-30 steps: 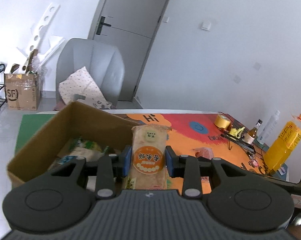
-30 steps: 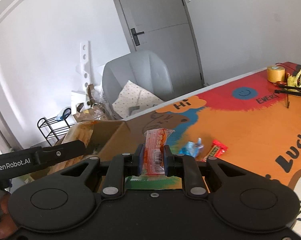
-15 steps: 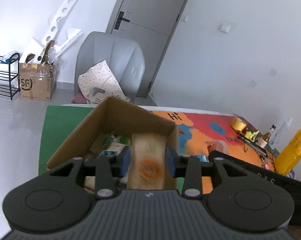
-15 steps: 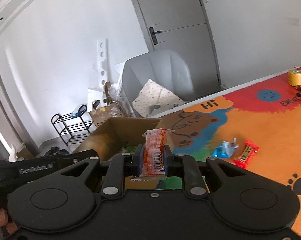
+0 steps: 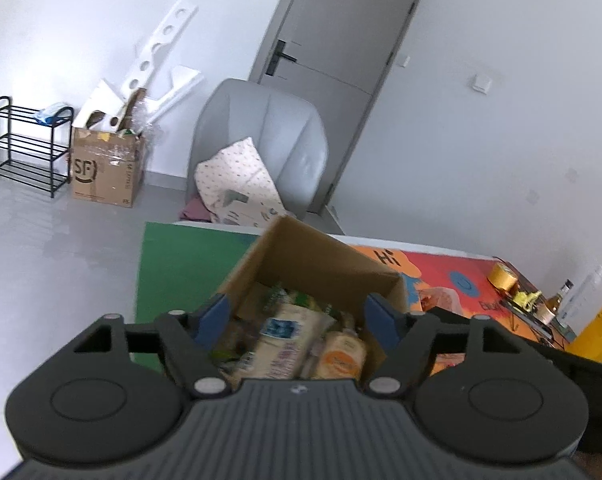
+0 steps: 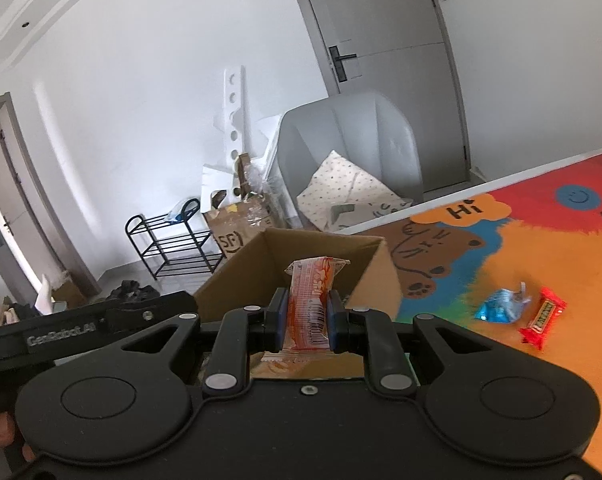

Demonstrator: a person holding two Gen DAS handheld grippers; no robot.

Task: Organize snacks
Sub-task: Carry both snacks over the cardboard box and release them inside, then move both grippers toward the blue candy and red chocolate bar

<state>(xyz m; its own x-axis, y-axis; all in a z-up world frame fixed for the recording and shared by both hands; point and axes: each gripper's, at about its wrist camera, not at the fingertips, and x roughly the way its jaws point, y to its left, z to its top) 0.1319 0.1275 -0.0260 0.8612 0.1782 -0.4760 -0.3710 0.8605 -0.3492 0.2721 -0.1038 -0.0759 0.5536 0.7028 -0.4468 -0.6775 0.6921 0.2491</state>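
A brown cardboard box sits on the table and holds several snack packs. My left gripper hovers over it, its jaws opening and nothing between the pads. The tan cracker pack with an orange round label now lies inside the box below the gripper. In the right wrist view, my right gripper is shut on an orange-and-white snack packet, held upright just in front of the box. The left gripper's black body shows at the left there.
A blue wrapper and a red candy bar lie on the colourful table mat to the right. A yellow tape roll, bottles and a yellow bag stand far right. A grey chair is behind the table.
My left gripper moved over the box and opened, and the cracker pack dropped from its pads into the box. My right gripper carried its packet leftwards towards the box.
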